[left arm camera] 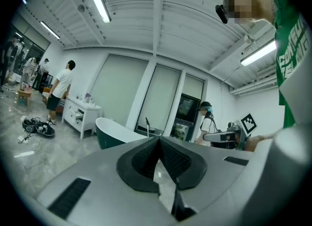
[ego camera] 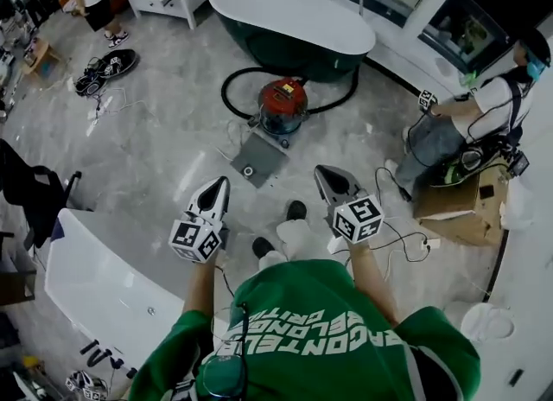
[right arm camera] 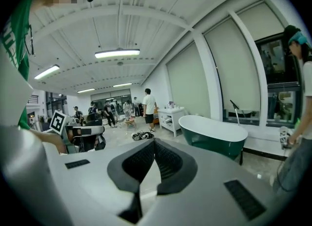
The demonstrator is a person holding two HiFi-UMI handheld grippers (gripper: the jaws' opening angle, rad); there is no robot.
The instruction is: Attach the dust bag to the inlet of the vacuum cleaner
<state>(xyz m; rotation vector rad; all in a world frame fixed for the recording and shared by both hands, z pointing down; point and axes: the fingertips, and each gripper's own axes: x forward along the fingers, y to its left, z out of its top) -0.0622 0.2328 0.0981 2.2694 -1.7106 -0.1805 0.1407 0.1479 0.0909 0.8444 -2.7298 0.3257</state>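
The left hand-held gripper [ego camera: 221, 185] and the right hand-held gripper [ego camera: 328, 175] were held pressed together, empty. The dust bag [ego camera: 257, 159] lay flat on the floor [ego camera: 164, 131], just nearer than the vacuum cleaner [ego camera: 282, 104]. Lying so flat, it could be scraped past or creased when pinched.

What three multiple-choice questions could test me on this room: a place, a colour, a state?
1. Where is the dust bag? A on the floor beside the vacuum cleaner; B on a table; C hung on a wall.
2. The vacuum cleaner's drum is: A blue; B red; C yellow.
3. The left gripper and right gripper are: A open; B shut, empty; C holding the bag.
Answers: A, it lies flat there in the head view; B, red shows plainly; B, each gripper view shows jaws together, nothing between.
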